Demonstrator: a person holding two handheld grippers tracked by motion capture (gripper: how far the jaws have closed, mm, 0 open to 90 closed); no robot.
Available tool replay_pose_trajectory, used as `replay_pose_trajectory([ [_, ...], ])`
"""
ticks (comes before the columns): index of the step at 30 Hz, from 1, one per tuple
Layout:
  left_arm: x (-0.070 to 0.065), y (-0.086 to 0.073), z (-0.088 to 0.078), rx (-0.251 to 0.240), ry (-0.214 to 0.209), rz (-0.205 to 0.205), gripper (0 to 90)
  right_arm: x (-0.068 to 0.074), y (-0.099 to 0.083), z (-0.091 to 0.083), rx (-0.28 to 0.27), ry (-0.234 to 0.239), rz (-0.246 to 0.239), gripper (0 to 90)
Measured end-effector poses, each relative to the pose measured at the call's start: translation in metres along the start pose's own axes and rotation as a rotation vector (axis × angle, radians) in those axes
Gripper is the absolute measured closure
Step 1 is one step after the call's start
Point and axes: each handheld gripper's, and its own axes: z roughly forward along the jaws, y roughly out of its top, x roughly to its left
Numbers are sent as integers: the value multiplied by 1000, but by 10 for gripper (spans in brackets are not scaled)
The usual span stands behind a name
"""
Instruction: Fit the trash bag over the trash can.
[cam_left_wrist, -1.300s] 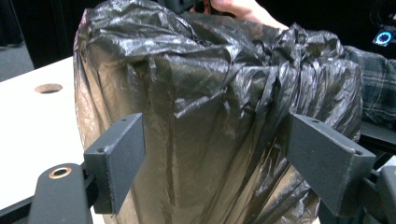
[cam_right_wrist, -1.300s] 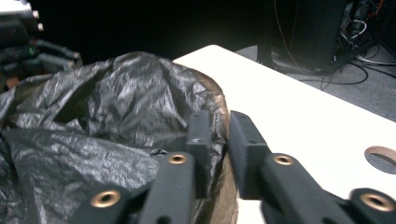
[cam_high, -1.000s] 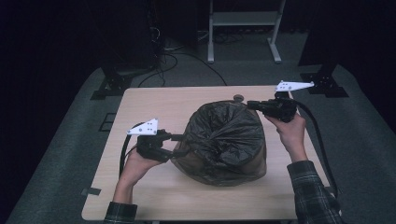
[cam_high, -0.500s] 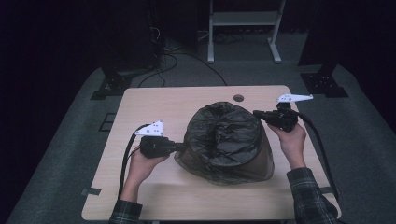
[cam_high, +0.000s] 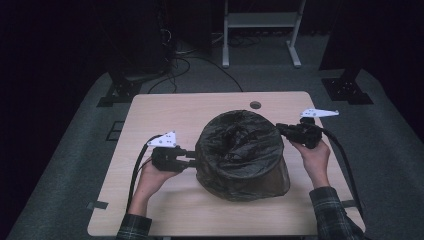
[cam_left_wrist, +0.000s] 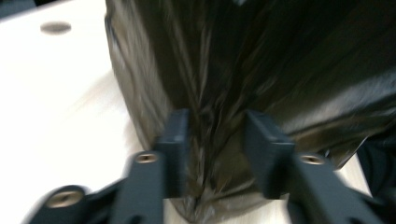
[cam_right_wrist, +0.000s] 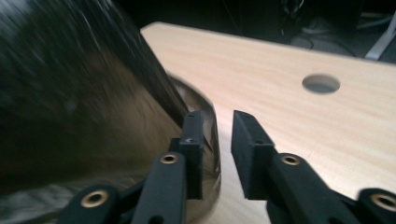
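Step in hand: pulling a dark plastic bag (cam_high: 240, 152) down over a round bin on the table (cam_high: 165, 112); the bag sits at table centre, the mouth puckered on top, the skirt draped to the tabletop. Left tool (cam_high: 189, 159) at 9 o'clock of the bag, jaws just opening, part spread with a fold of film (cam_left_wrist: 215, 140) between the pads, no clear pinch in the blur. Right tool (cam_high: 279, 129) at 2 o'clock, jaws just opening too, a narrow gap, the bag's edge (cam_right_wrist: 205, 140) against one pad, probably not gripped. Next move calls for re-closing on fresh film lower down and tugging evenly on both sides. Count: one bag, two tools, one table hole (cam_high: 255, 105).
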Motion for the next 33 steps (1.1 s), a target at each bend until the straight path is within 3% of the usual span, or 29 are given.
replay_pose_trajectory([
  [4, -2, 2, -3, -64, -18, 28, 369, -1, 8, -14, -47, 9, 11, 590],
  [7, -4, 3, -1, -98, -61, 29, 247, 0, 16, -25, -69, 18, 1, 447],
  [9, -4, 4, 1, -103, -75, 25, 164, 4, 25, -33, -74, 45, -15, 353],
  [13, -7, 6, 7, -106, -63, 14, 12, 13, 41, -43, -71, 109, -52, 211],
  [15, -9, 8, 10, -110, -75, 9, 0, 24, 51, -47, -67, 128, -95, 140],
  [21, -12, 10, 15, -92, -108, 5, 0, 61, 74, -44, 35, 187, -285, 100],
  [25, -13, 11, 16, -89, -106, 8, 0, 80, 84, -37, 123, 244, -338, 98],
  [33, -16, 14, 18, -82, -113, 24, 0, 113, 93, -10, 305, 290, -458, 98],
])
